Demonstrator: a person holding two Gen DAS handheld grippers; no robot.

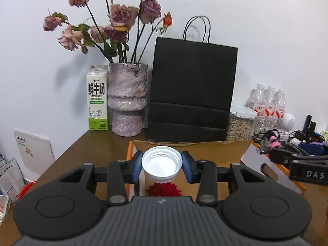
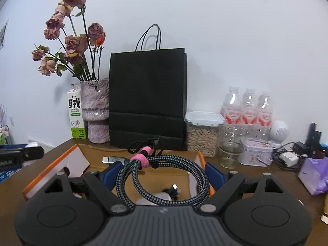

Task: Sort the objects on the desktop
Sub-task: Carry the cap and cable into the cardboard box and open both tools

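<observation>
The left tongs grip a white cup by its rim, mouth facing the camera, held above the open box below them, likely for dropping in. The right tongs stand wide around a coiled cable, carried over the same box; whether the pads press the coil cannot be told. Only the left view shows a red item beneath the cup. Only the right view shows the jar and tin on the desk right of the tongs.
</observation>
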